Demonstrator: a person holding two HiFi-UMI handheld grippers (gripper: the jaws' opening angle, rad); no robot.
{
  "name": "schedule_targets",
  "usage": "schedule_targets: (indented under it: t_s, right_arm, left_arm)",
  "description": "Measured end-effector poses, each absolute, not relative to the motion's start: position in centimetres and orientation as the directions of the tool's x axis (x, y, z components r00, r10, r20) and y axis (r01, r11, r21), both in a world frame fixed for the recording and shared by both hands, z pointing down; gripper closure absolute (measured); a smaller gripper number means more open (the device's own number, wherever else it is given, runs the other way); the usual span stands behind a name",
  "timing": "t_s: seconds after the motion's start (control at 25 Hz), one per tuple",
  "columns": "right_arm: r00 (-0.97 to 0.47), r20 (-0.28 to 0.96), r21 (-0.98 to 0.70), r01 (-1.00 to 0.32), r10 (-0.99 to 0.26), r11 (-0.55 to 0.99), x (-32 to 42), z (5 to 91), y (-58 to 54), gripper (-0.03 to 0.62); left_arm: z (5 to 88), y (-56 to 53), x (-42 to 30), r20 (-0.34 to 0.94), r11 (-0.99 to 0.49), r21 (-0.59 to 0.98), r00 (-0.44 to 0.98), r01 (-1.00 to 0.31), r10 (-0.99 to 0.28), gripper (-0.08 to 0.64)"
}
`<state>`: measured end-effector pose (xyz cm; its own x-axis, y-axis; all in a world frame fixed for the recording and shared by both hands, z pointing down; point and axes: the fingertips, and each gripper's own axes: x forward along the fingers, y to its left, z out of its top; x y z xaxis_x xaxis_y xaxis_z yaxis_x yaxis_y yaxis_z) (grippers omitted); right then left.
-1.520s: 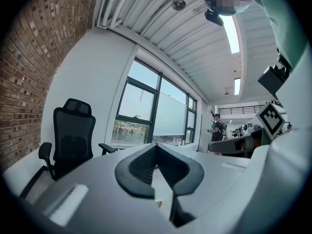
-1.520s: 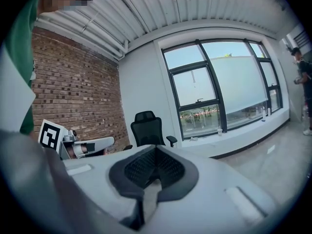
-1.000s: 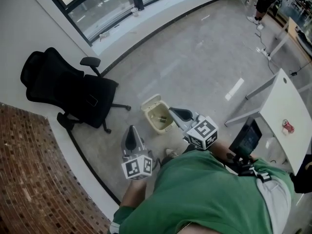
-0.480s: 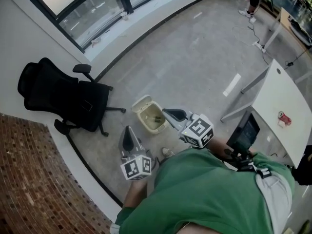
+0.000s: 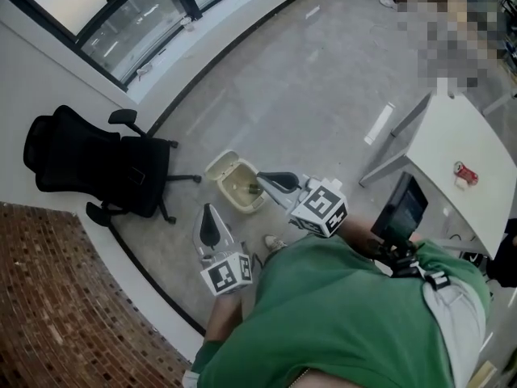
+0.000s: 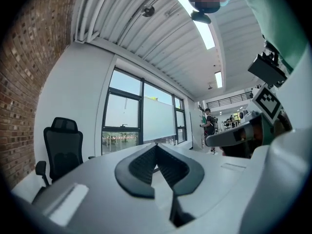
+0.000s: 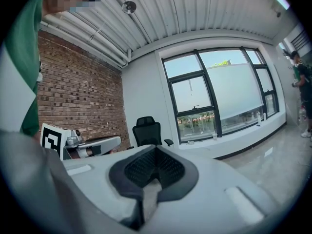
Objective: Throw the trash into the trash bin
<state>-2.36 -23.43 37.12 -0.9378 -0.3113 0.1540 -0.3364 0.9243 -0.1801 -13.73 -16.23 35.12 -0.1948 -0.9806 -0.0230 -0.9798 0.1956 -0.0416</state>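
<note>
A cream trash bin [image 5: 229,172] stands on the grey floor with its lid tipped back and some small trash inside. My right gripper [image 5: 260,176] is shut and empty, its tip over the bin's right rim in the head view. My left gripper [image 5: 207,210] is also shut and empty, and hovers just in front of and to the left of the bin. In the left gripper view the left gripper [image 6: 156,146] has its jaws together and the right gripper [image 6: 234,138] shows at the right. The right gripper [image 7: 155,150] looks toward the window with nothing between its jaws.
A black office chair [image 5: 89,164] stands left of the bin by the white wall. A white table [image 5: 452,148] with a red can [image 5: 464,174] is at the right, and a dark screen [image 5: 401,212] at its near edge. A brick wall [image 5: 56,297] runs at lower left. A person stands far off.
The head view has swung, so the bin and chair sit further left and the table shows more. Both grippers stay shut. The left one now lies closer to the bin.
</note>
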Motion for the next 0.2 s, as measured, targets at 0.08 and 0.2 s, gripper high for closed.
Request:
schedule_targets:
  t_s: [0.08,0.2]
  right_arm:
    - [-0.939,0.150,-0.176,-0.333,-0.310,0.926,-1.8,36.9,-23.2,0.589]
    - [-0.941,0.146,-0.172,-0.328,-0.305,0.929,-1.0,36.8,-22.8,0.589]
  left_arm:
    - [34.7,-15.9,-12.8,-0.046,0.186,-0.076,-0.183,-0.980,-0.982,0.554]
    - [34.2,-15.4,-11.6,-0.072,0.174,-0.107,-0.167,-0.979,-0.983,0.554]
